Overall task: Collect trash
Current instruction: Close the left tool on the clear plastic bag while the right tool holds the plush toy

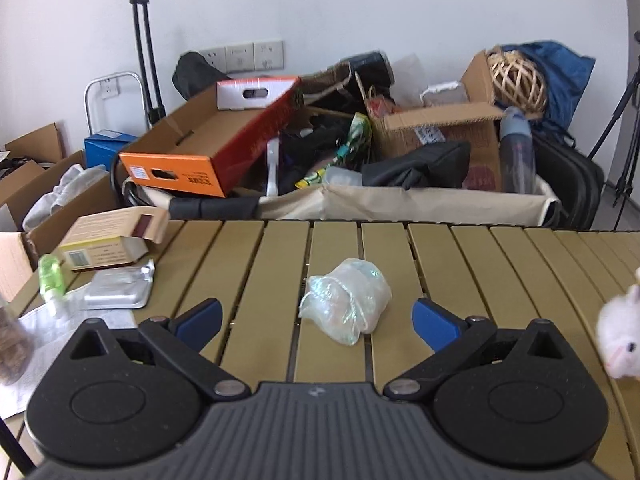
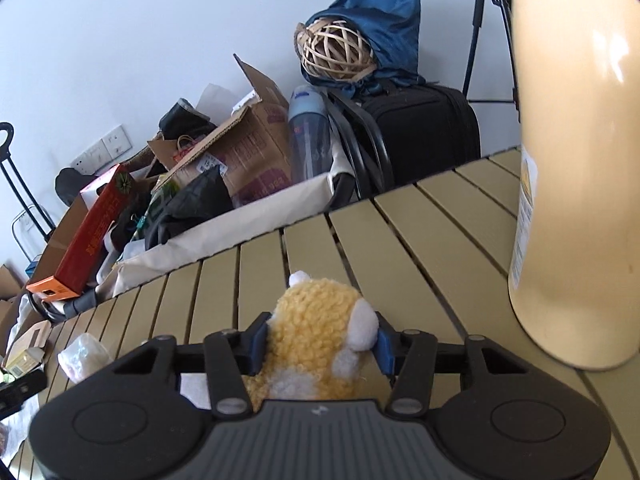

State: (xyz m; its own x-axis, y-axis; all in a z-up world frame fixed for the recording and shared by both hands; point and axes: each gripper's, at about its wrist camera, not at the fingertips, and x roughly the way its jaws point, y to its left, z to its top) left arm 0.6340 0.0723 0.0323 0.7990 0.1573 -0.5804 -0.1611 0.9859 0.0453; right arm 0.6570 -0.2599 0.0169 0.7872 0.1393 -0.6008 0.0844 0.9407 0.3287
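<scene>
A crumpled clear plastic wrapper (image 1: 346,304) lies on the slatted table (image 1: 460,264), right between the blue-padded fingers of my left gripper (image 1: 318,318), which stands open around it without touching. The same wrapper (image 2: 82,354) shows at the lower left of the right wrist view. My right gripper (image 2: 320,342) is shut on a yellow and white plush toy (image 2: 316,336), its blue pads pressing into both sides. The toy (image 1: 622,340) appears as a white blur at the right edge of the left wrist view.
A tall cream bottle (image 2: 576,160) stands close on the right. On the table's left lie a small carton (image 1: 106,240), a foil blister pack (image 1: 120,290), a green bottle (image 1: 52,276) and paper. Behind the table a fabric cart (image 1: 400,200) holds boxes and bags.
</scene>
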